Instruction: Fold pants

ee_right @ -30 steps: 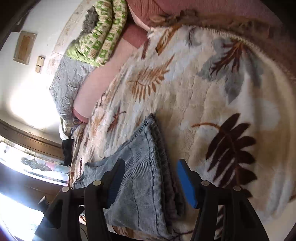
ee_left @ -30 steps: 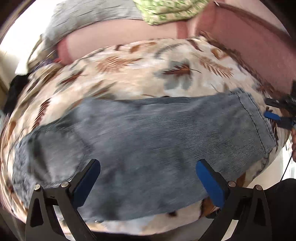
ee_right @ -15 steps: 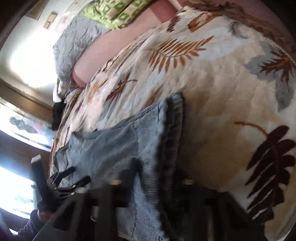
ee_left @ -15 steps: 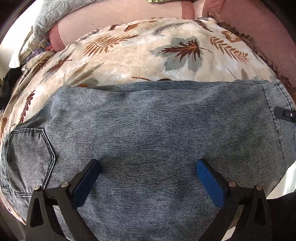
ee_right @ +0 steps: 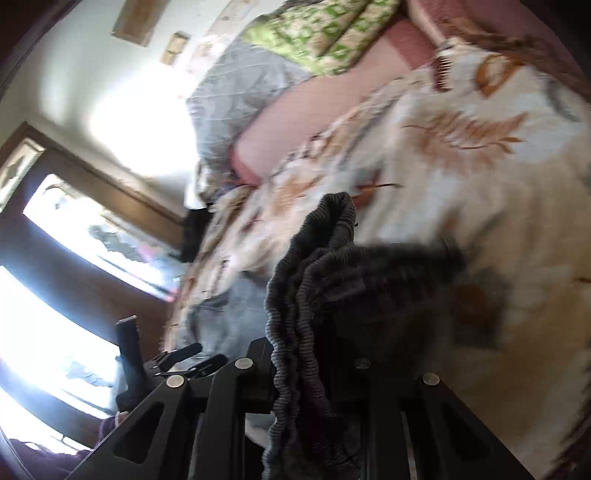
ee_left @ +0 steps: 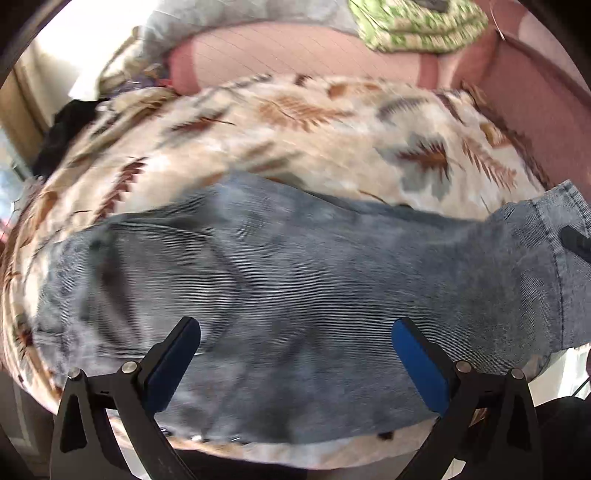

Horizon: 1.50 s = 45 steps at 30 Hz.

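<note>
Blue-grey jeans (ee_left: 314, 266) lie flat across a leaf-print blanket (ee_left: 295, 147) on a bed, waist to the left and leg hems to the right. My left gripper (ee_left: 295, 328) hovers open over the middle of the jeans, its blue pads wide apart with nothing between them. In the right wrist view my right gripper (ee_right: 306, 354) is shut on the bunched hem end of the jeans (ee_right: 332, 266), which stands lifted off the blanket (ee_right: 480, 166). A black tip of that right gripper (ee_left: 576, 240) shows at the hem in the left wrist view. The picture is blurred.
A pink sheet (ee_left: 277, 55), a grey quilt (ee_right: 240, 92) and a green patterned pillow (ee_left: 417, 22) lie at the head of the bed. Dark clothing (ee_left: 62, 133) sits at the bed's left edge. Bright windows in a dark wooden frame (ee_right: 74, 221) are beyond. The left gripper (ee_right: 177, 358) appears low in the right wrist view.
My right gripper has shut on the leg hems and lifted them off the blanket. The left gripper dipped close to the jeans, then drew back; it has stayed open.
</note>
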Tool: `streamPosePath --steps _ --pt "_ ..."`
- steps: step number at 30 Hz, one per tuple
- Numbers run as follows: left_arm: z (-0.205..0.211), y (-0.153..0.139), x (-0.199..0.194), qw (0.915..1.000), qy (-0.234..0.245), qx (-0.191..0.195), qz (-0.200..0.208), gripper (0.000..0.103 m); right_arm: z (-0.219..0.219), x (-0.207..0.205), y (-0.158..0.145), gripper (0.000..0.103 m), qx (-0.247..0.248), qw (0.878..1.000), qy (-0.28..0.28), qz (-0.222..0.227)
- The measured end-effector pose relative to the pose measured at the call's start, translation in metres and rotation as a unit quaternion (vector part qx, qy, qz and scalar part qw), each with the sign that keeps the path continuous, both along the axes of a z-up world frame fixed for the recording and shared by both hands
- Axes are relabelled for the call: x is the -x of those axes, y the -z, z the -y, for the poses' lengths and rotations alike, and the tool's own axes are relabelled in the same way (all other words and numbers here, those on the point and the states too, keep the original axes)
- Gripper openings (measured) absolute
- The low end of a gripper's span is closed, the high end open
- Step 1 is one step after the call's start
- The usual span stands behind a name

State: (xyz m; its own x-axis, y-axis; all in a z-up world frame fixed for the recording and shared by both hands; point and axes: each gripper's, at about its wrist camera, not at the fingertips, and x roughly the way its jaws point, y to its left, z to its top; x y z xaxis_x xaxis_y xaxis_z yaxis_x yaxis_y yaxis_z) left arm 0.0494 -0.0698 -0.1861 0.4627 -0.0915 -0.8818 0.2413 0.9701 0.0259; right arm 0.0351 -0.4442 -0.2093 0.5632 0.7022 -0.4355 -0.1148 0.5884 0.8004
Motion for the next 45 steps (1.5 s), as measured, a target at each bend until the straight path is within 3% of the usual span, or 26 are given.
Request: streamPosePath --steps 5,9,11,12,16,19,21,26,29,31,34,39,45 --pt "-0.030 -0.014 -0.003 0.9994 -0.030 0.014 0.013 0.103 -0.060 -0.023 -0.010 0.020 -0.026 0.998 -0.064 0.013" --pt "-0.054 -0.015 -0.002 0.9985 -0.051 0.013 0.016 0.103 -0.115 -0.048 0.008 0.027 -0.054 0.992 -0.107 -0.038" --pt "-0.061 -0.013 -0.004 0.9979 -0.062 0.014 0.013 0.103 -0.145 -0.059 0.025 0.057 -0.062 0.987 -0.123 -0.086" --pt "-0.066 -0.011 -0.005 0.9975 -0.068 0.017 0.008 0.103 -0.159 -0.062 0.032 0.067 -0.070 0.984 -0.130 -0.103" --pt "-0.067 -0.009 -0.003 0.9976 -0.066 0.021 0.006 0.103 -0.163 -0.061 0.024 0.067 -0.095 0.983 -0.139 -0.067" --pt "-0.051 -0.005 0.000 0.9988 -0.044 0.020 0.004 0.103 -0.126 -0.051 0.012 0.067 -0.091 0.992 -0.081 -0.026" --pt "-0.037 0.001 0.003 0.9994 -0.025 0.023 -0.004 0.103 -0.104 -0.043 0.011 0.067 -0.076 0.996 -0.049 -0.020" --pt "-0.001 0.033 0.005 0.9995 0.009 -0.003 -0.032 0.103 -0.092 -0.035 0.026 0.065 -0.023 0.996 -0.057 -0.057" --pt "0.007 0.056 -0.001 0.9977 0.009 0.003 -0.067 0.103 -0.102 -0.043 0.062 0.053 0.021 0.986 -0.073 -0.148" --pt "0.009 0.056 0.000 0.9983 0.014 -0.003 -0.056 0.103 -0.099 -0.041 0.058 0.051 0.022 0.987 -0.070 -0.140" --pt "0.005 0.051 -0.005 0.9969 0.024 0.038 -0.064 0.103 -0.092 -0.036 0.036 0.051 0.000 0.993 -0.069 -0.099" --pt "-0.010 0.046 -0.015 0.9921 0.013 0.094 -0.083 0.103 -0.091 -0.032 0.028 0.051 0.016 0.995 -0.060 -0.079" --pt "-0.011 0.042 -0.030 0.9912 -0.005 0.101 -0.085 0.103 -0.097 -0.033 0.015 0.051 0.036 0.996 -0.051 -0.068"
